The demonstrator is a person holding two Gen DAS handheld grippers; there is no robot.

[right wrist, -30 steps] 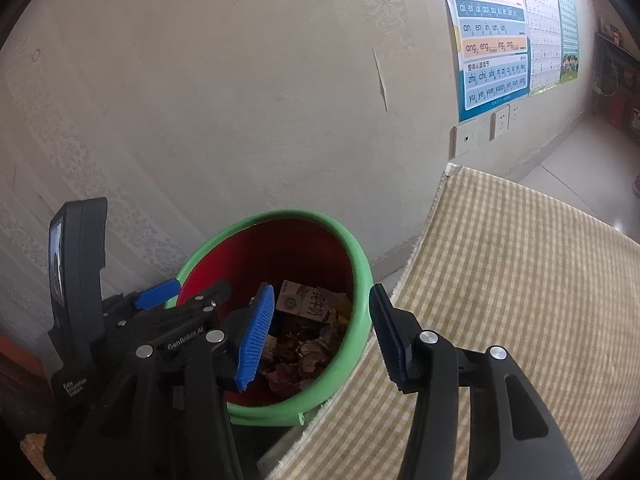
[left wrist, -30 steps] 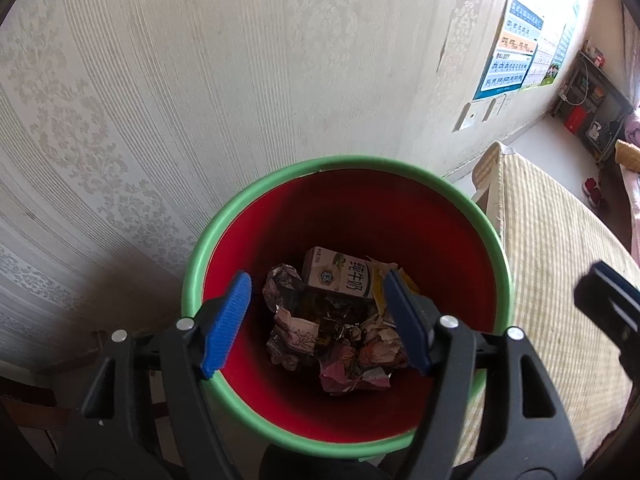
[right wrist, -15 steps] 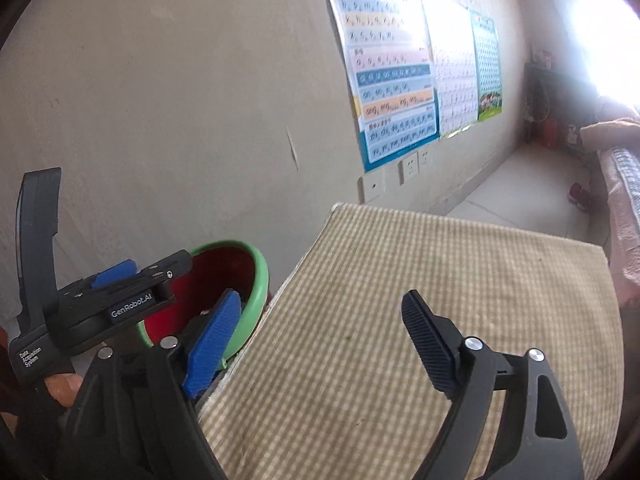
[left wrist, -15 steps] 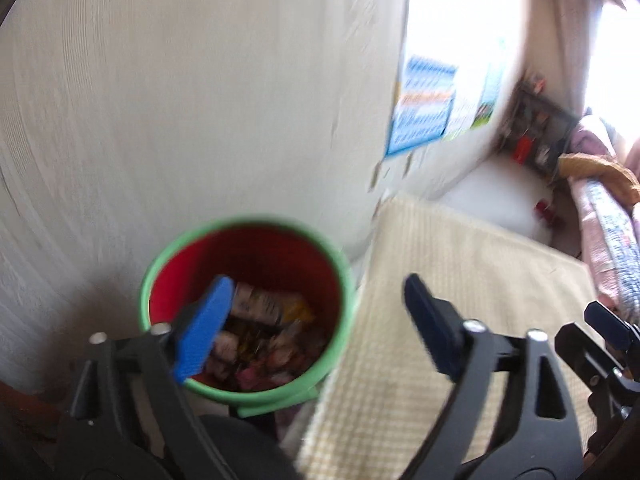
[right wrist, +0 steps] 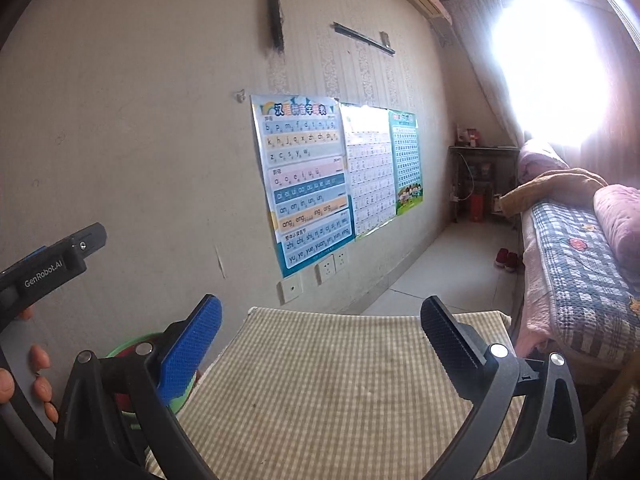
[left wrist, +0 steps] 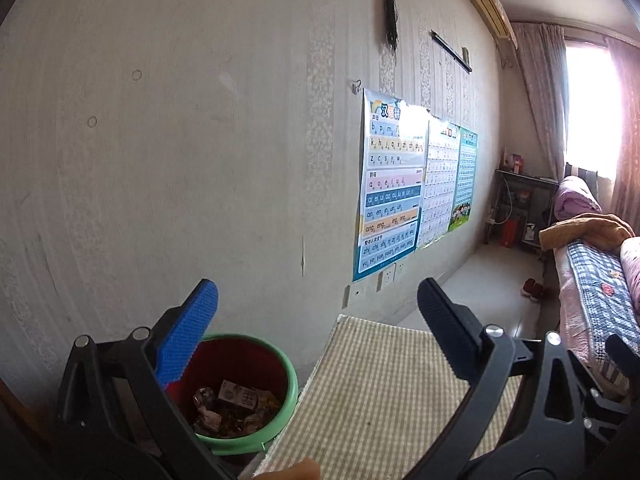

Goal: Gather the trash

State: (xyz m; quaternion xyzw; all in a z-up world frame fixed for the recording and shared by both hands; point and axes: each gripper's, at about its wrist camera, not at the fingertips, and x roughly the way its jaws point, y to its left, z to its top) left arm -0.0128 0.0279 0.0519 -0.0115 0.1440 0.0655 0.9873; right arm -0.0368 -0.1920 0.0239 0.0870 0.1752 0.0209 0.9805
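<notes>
While both jaws are opening wide with nothing between them, the left hand-held gripper [left wrist: 316,312] and right hand-held gripper [right wrist: 320,320] should scan the checked worktop [right wrist: 320,380] ahead; collected trash [left wrist: 236,404] lies in the bin [left wrist: 290,392] low to their left.

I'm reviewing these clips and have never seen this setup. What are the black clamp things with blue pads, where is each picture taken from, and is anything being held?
No robot here: a person carries a hand-held two-finger clamp in each hand, each with a fisheye camera looking along its fingers. One picture looks out over the left gripper, the other over the right gripper. Both have their jaws opening wide, with nothing between them. Below left stands a green-rimmed red bin with a carton and crumpled paper inside, beside a checked cloth surface. Alphabet posters hang on the wall.
</notes>
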